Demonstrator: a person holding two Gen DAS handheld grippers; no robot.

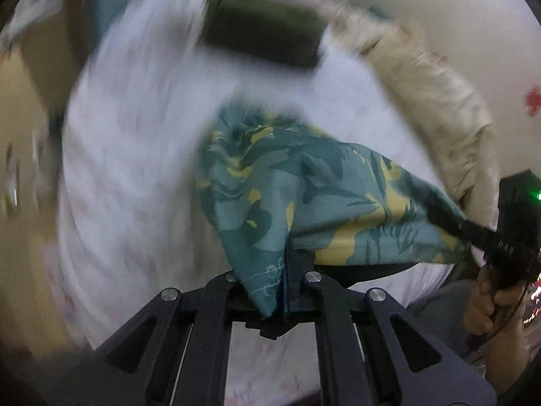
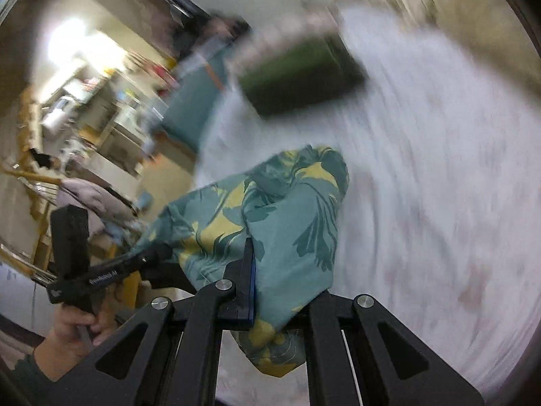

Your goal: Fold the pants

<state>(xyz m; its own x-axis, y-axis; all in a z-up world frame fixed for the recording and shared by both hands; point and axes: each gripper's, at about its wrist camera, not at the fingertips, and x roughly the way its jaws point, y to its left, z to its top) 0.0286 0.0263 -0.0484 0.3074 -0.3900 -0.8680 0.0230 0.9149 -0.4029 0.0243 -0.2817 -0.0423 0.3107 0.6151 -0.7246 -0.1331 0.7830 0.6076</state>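
The pants [image 1: 304, 182] are teal cloth with a yellow leaf print, held up and stretched above a white bed sheet [image 1: 135, 155]. My left gripper [image 1: 287, 270] is shut on one corner of the pants. My right gripper [image 2: 270, 270] is shut on the other end of the pants [image 2: 287, 209]. The right gripper also shows at the right edge of the left wrist view [image 1: 449, 220]. The left gripper shows at the left of the right wrist view [image 2: 152, 257]. The far part of the cloth droops toward the sheet.
A dark green folded item [image 1: 267, 34] lies farther back on the sheet and also shows in the right wrist view [image 2: 301, 74]. A cream quilt [image 1: 439, 101] runs along the bed's right side by the wall. A cluttered room [image 2: 84, 108] lies beyond the bed's left edge. Both views are motion-blurred.
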